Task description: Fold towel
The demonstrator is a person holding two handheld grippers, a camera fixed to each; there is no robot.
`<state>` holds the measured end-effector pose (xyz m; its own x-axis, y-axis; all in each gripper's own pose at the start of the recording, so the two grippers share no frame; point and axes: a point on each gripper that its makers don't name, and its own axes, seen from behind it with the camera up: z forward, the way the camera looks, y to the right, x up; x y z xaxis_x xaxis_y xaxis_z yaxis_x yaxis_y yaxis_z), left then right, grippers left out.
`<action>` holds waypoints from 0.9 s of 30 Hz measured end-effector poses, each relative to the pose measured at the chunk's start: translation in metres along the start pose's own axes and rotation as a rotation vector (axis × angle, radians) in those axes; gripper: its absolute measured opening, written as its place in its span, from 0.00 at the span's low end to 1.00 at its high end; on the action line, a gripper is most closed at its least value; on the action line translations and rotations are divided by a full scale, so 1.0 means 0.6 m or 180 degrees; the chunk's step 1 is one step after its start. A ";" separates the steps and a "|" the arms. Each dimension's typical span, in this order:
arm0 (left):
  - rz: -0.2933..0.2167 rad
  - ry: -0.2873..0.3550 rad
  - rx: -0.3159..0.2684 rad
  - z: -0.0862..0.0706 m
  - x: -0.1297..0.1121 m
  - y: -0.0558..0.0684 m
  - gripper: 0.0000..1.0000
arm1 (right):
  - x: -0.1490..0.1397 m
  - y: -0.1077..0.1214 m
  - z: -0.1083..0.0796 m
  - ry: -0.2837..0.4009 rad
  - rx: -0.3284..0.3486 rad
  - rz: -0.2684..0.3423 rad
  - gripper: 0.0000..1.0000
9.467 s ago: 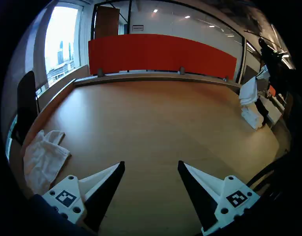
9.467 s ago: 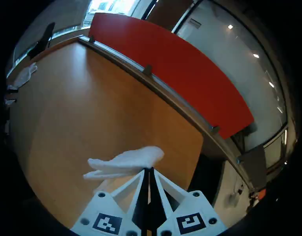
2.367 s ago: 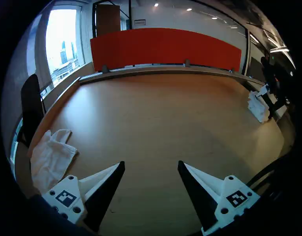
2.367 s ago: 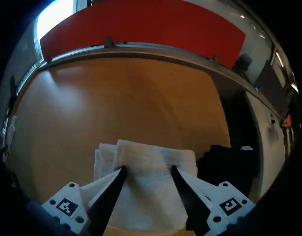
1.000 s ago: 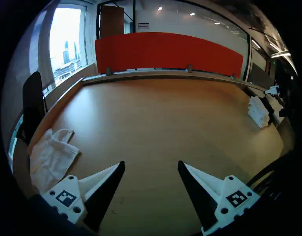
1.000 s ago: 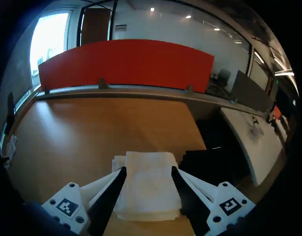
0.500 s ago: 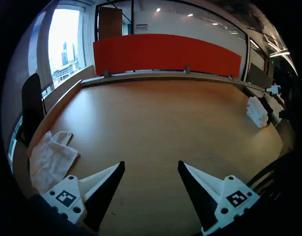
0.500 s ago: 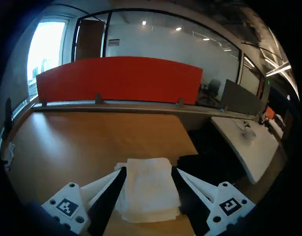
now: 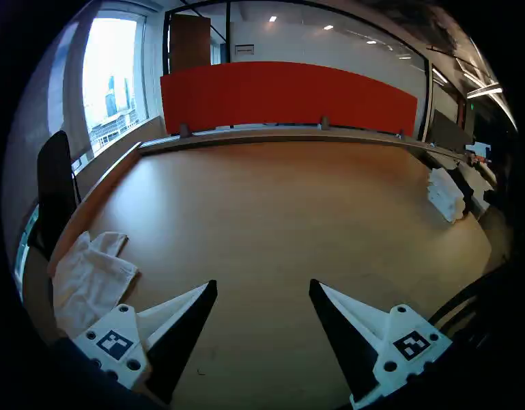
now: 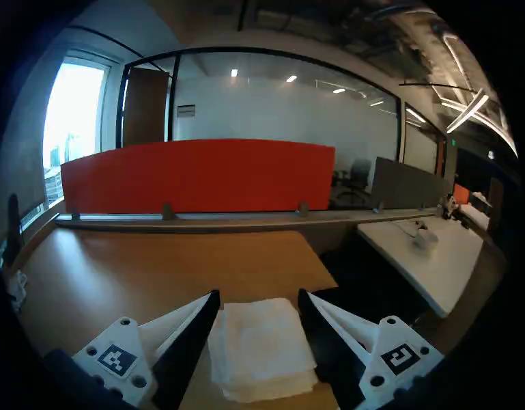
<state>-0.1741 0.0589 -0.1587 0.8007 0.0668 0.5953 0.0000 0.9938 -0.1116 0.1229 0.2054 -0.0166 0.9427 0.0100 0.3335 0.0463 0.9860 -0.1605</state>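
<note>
Left hand-held gripper (image 9: 262,281) and right hand-held gripper (image 10: 259,292) gape wide over wooden desk (image 9: 276,205) facing red partition (image 9: 282,92).

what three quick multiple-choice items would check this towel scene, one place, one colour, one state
1. In the right gripper view, where is the folded towel?
A) between the right tongs
B) on a shelf
C) in a basket
2. What colour is the divider?
A) blue
B) red
C) grey
3. How is the other towel, by the left tongs?
A) rolled
B) hanging
C) crumpled
Key: A, it lies flat between the open tongs; B, the panel behind the table is red; C, it lies rumpled on the table.
</note>
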 end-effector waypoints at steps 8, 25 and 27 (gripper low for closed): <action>0.0023 -0.0003 -0.0003 -0.003 -0.002 0.000 1.00 | 0.025 0.004 -0.018 0.0268 -0.0076 0.0035 0.88; -0.0011 0.0091 0.0000 -0.005 0.014 -0.005 1.00 | 0.068 -0.010 -0.041 0.0579 -0.0091 0.0096 0.88; -0.0016 0.0119 0.0015 -0.005 0.019 -0.009 1.00 | 0.073 -0.015 -0.042 0.0599 -0.0072 0.0091 0.89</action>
<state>-0.1631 0.0539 -0.1536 0.8225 0.0585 0.5657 0.0014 0.9945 -0.1048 0.1720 0.1925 -0.0240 0.9888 0.0046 0.1492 0.0240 0.9817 -0.1889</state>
